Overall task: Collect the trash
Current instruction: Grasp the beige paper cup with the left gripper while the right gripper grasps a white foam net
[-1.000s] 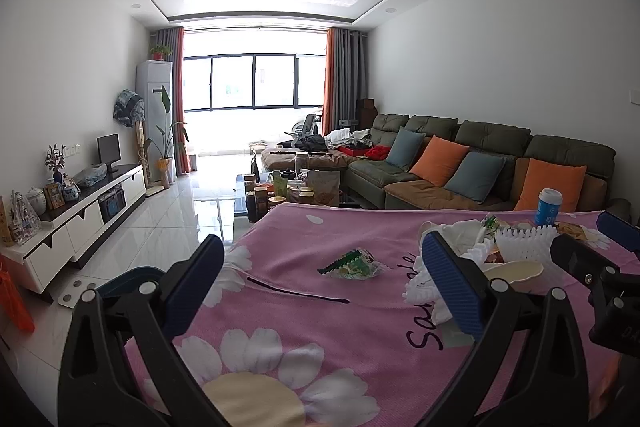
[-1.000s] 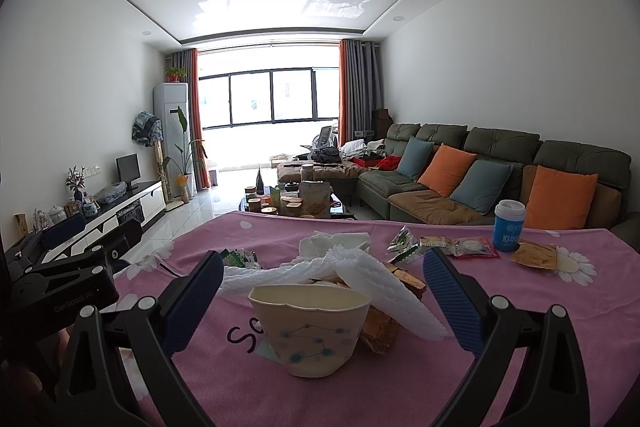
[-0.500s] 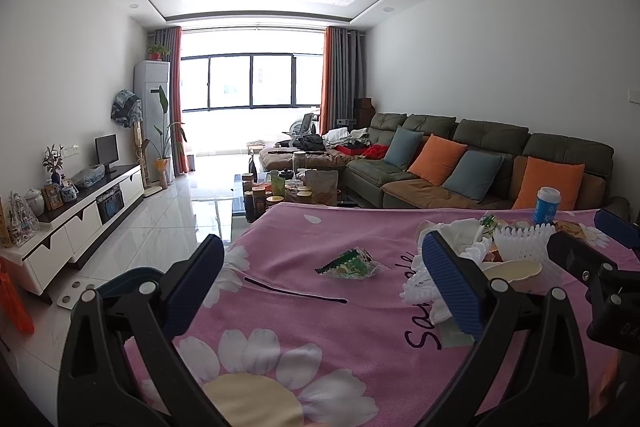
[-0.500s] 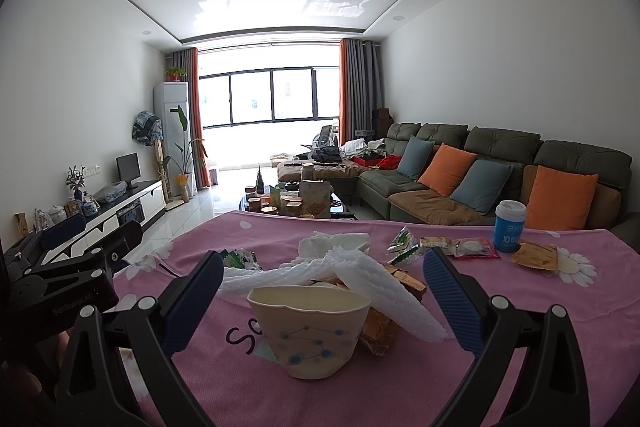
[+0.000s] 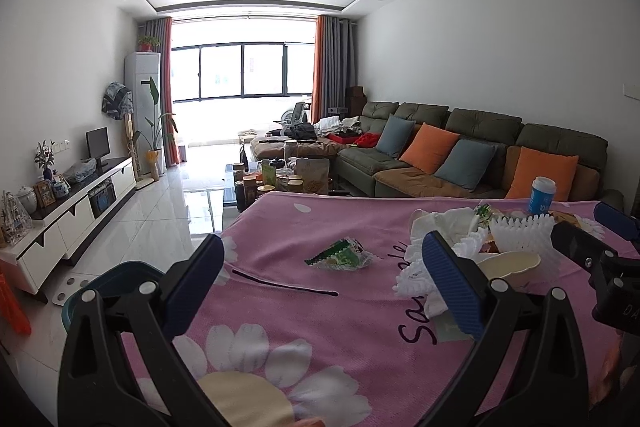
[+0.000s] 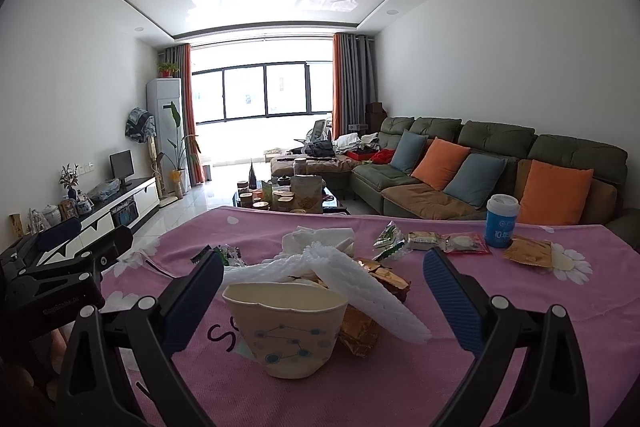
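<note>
We hold the left gripper above the pink flowered cloth with its jaws spread wide and nothing between them. Ahead of the gap, slightly toward the right jaw, a green and white wrapper lies flat on the cloth, apart from both fingers. Beyond the right jaw of this gripper sits the heap of trash: crumpled white tissue, white foam netting and the rim of a paper cup, with a blue cup standing farther back near the sofa. Below the left jaw, off the cloth's edge, we see the rim of a dark teal bin on the floor. Our right gripper is likewise released, jaws wide apart and empty, and the paper cup stands upright in the space between its fingers, touching neither. A strip of foam netting leans over the cup's rim toward the right jaw, with a gold wrapper beneath it and tissue behind. Farther ahead, toward the right jaw, lie a green packet, two small snack packets, a brown packet and the blue cup. Outside the left jaw of this view, the other gripper's black body shows at the frame edge.
</note>
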Motion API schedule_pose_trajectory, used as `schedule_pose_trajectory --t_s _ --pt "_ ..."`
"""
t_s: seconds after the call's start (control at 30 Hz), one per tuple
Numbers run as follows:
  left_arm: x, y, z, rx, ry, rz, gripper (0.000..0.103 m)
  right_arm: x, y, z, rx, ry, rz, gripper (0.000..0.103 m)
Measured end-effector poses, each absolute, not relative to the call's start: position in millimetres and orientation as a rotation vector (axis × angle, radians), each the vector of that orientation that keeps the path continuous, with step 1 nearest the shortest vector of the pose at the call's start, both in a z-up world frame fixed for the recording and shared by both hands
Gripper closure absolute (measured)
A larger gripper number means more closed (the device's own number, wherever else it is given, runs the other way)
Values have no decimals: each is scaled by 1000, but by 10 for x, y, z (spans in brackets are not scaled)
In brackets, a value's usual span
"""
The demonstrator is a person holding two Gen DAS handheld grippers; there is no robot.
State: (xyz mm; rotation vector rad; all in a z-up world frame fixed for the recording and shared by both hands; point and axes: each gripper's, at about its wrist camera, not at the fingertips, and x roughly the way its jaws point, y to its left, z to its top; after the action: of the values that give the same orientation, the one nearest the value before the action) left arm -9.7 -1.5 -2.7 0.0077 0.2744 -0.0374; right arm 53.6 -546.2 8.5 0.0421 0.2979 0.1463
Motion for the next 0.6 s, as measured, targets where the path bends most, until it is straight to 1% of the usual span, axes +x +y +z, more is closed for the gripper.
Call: schedule_pose_trajectory --t_s 0.3,0.37,0.4,0.43,0.5,0.53,0.57,0.6 --pt "161 -231 -130 -7 438 -352 5 744 -5698 -9 81 409 164 7" --pt "211 -307 -148 -13 461 -417 5 780 -5723 -24 86 426 183 9" --pt "232 -351 -158 -13 470 -457 7 798 -5722 -34 82 434 192 16" --pt "258 -395 -170 -11 482 -493 10 814 -5719 -41 77 441 202 22" --pt "312 -506 -208 -5 511 -566 15 855 -5712 -57 69 461 216 27" --pt "351 -554 -238 -3 527 -594 18 865 -5702 -60 67 469 225 33" --pt "400 -611 -281 2 538 -613 21 886 -5711 -68 65 475 231 36" --pt "441 -668 -324 4 555 -644 23 898 -5710 -72 66 480 238 41"
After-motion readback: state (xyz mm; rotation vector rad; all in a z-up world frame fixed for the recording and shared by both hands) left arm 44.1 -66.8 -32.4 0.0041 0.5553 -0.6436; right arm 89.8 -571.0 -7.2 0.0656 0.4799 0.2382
